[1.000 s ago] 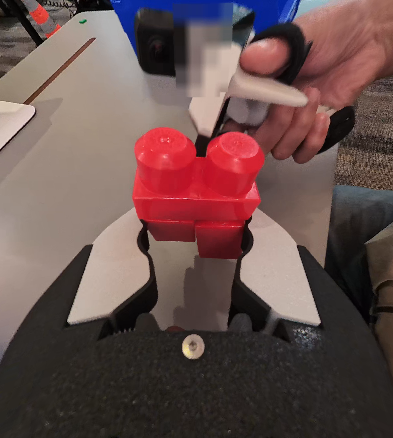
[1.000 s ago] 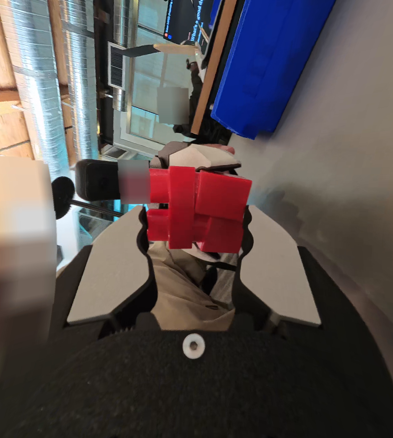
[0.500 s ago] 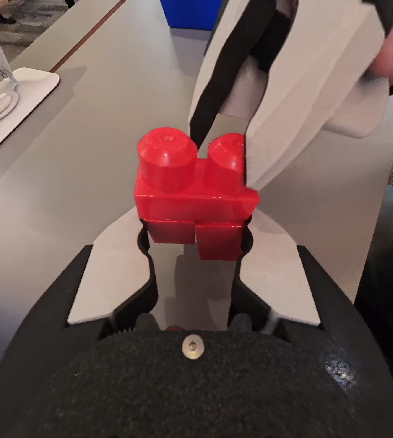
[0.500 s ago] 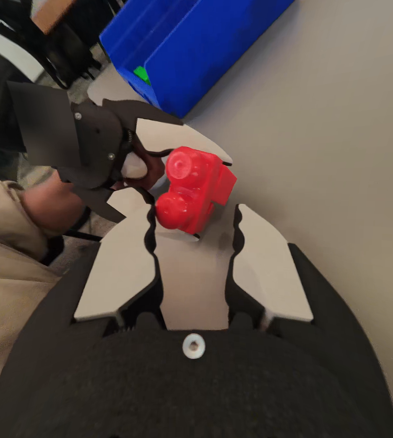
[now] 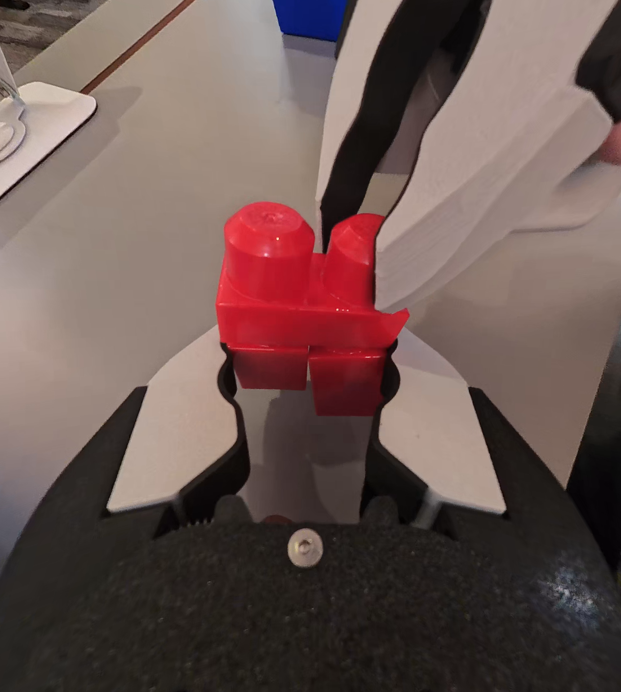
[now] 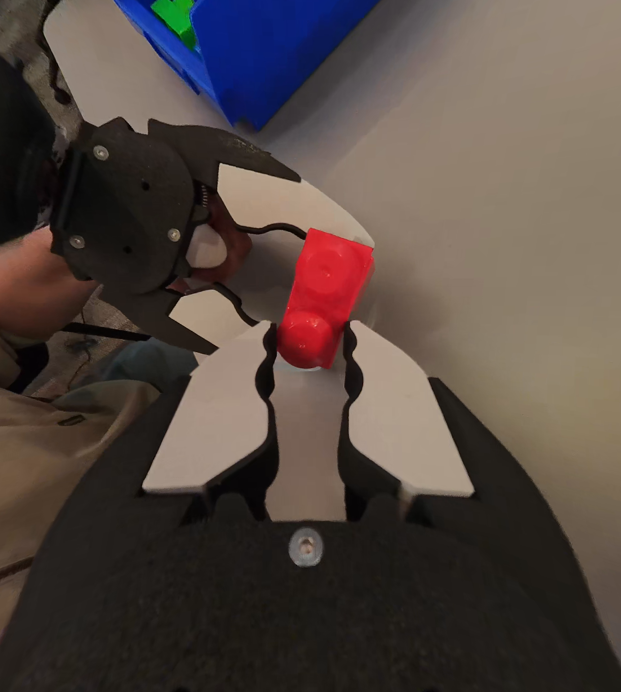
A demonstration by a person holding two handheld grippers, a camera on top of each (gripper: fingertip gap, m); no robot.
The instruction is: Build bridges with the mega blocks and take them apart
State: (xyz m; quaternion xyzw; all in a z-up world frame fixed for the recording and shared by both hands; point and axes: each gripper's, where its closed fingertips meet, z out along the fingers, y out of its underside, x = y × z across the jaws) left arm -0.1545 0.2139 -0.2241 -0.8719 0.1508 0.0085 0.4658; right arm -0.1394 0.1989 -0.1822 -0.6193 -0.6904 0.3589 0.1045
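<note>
Two tools (image 5: 307,359) (image 6: 307,329) on one red block (image 5: 301,322)

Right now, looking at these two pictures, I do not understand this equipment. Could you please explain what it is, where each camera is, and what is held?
No robot here: a person holds a two-finger gripper in each hand, with a camera on each looking along its fingers. One picture is from the left gripper, which clamps joined red blocks by their lower part. The other is from the right gripper, closed around one top stud. Below is a grey table; a blue bin holding a green block stands farther off.
</note>
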